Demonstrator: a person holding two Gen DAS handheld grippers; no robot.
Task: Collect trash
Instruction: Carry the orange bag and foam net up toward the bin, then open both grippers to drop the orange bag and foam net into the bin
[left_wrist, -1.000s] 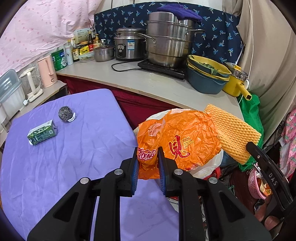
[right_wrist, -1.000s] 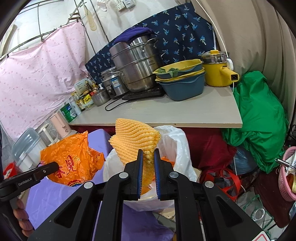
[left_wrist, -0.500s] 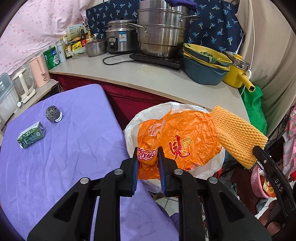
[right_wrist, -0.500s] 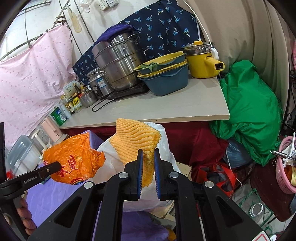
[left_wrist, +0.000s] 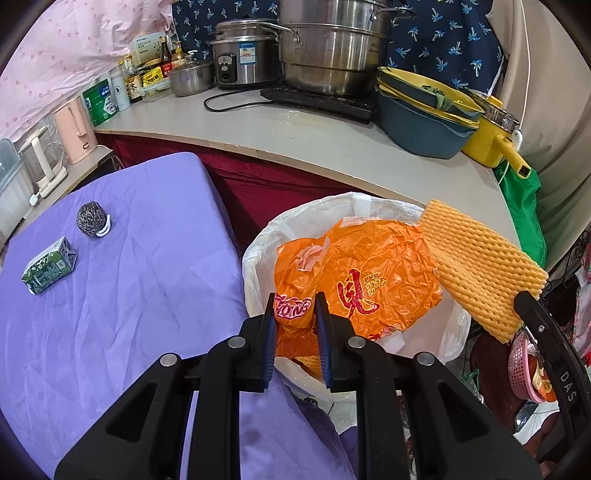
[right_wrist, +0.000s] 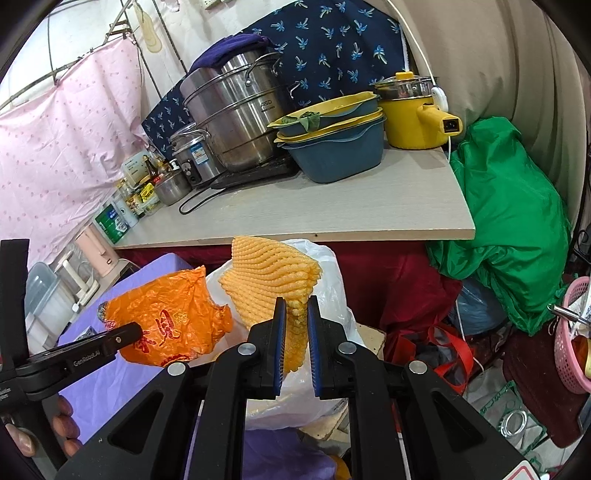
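The left gripper (left_wrist: 294, 306) is clamped on a crumpled orange plastic bag (left_wrist: 369, 280), hanging over the white-lined trash bin (left_wrist: 258, 243) at lower centre of the left wrist view. The right gripper (right_wrist: 294, 308) pinches a yellow foam net sleeve (right_wrist: 269, 273) just above the same bin. On the purple tablecloth (left_wrist: 129, 295), at the left, lie a steel scourer (left_wrist: 88, 219) and a green carton (left_wrist: 48, 270), close together.
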